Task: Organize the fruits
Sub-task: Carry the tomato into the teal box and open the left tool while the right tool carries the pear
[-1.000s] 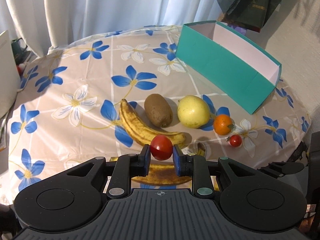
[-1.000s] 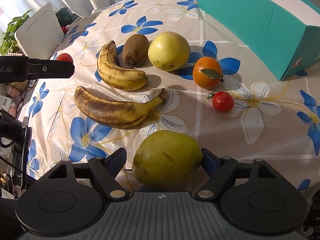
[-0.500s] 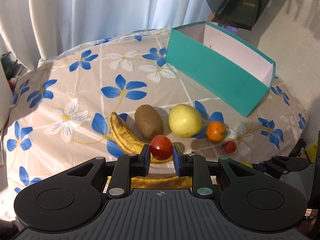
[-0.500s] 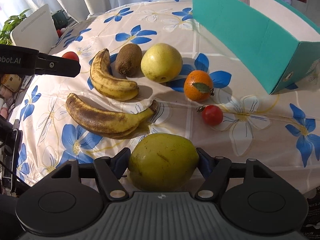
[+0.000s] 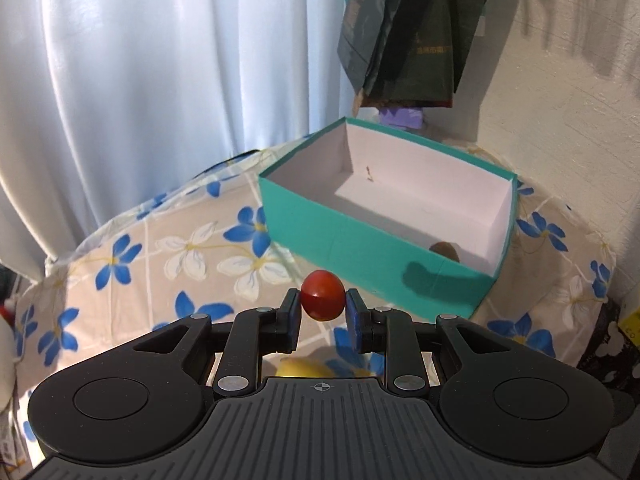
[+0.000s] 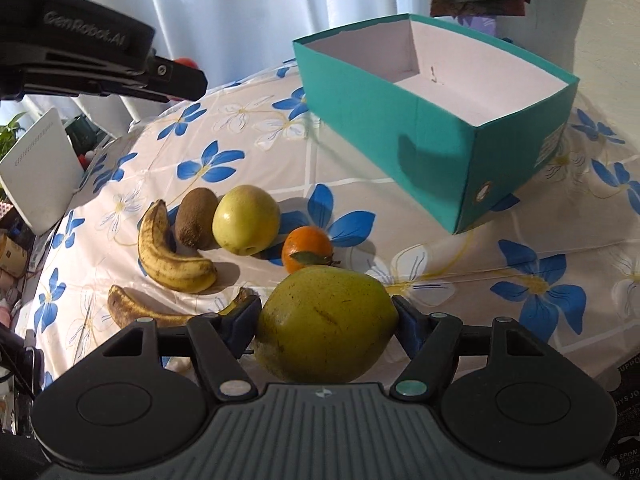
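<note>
A round table [image 6: 440, 248] fills the middle of both views, covered by a beige cloth printed with blue and white flowers. White curtains [image 5: 160, 60] hang across the upper left; a pale wall [image 5: 560, 80] with dark hanging packets [image 5: 408, 32] is at upper right. A teal box [image 5: 360, 236] with a white inside sits at centre right of the left wrist view, a brown fruit [image 5: 445, 249] in its near corner. At lower centre, the left gripper [image 5: 322, 315] is clamped on a small red tomato [image 5: 322, 295]. In the right wrist view, the right gripper [image 6: 327, 326], bottom centre, pinches a large green pear [image 6: 326, 326]. Left of centre on the cloth lie two bananas [image 6: 172, 256], a kiwi [image 6: 196, 218], a yellow apple [image 6: 246, 220] and an orange [image 6: 306, 248].
</note>
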`<move>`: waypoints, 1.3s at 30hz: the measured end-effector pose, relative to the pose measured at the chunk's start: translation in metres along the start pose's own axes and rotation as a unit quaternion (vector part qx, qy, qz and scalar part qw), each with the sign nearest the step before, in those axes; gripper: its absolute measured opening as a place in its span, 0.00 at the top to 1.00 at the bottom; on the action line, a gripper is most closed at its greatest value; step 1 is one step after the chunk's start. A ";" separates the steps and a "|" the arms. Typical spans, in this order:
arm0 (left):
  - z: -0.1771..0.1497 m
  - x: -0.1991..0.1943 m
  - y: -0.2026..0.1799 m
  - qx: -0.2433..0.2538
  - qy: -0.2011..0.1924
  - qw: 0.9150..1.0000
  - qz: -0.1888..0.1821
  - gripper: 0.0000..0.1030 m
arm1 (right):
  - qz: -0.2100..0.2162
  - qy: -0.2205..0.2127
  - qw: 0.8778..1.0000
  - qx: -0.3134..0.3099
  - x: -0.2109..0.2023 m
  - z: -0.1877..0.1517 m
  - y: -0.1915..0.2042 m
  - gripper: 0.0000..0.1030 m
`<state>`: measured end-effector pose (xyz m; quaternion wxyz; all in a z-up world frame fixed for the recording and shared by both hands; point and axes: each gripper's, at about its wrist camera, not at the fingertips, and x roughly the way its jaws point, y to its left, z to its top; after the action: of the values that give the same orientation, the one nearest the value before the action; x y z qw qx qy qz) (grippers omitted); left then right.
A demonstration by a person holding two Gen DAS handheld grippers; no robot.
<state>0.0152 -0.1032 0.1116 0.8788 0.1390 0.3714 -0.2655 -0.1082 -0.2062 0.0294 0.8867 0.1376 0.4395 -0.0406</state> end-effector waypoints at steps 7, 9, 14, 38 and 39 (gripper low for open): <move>0.036 0.045 -0.030 0.015 0.000 1.000 0.022 0.74 | -0.023 -0.035 0.998 0.049 -0.014 0.006 -0.035 0.32; 0.047 0.058 -0.035 0.014 0.002 1.000 0.018 0.74 | -0.030 -0.043 0.997 0.060 -0.017 0.007 -0.044 0.32; 0.069 0.092 -0.047 0.016 -0.003 1.000 0.021 0.74 | -0.046 -0.061 0.994 0.083 -0.024 0.011 -0.062 0.32; 0.073 0.222 -0.070 0.032 0.090 0.995 0.004 0.74 | -0.077 -0.104 0.984 0.124 -0.033 0.037 -0.093 0.45; 0.074 0.222 -0.069 0.027 0.092 0.995 0.001 0.74 | -0.079 -0.104 0.984 0.122 -0.032 0.037 -0.093 0.53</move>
<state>0.1480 -0.2734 -0.0024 0.8368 0.1871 0.4433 -0.2611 -0.1170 -0.3074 0.0568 0.8982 0.2043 0.3465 -0.1775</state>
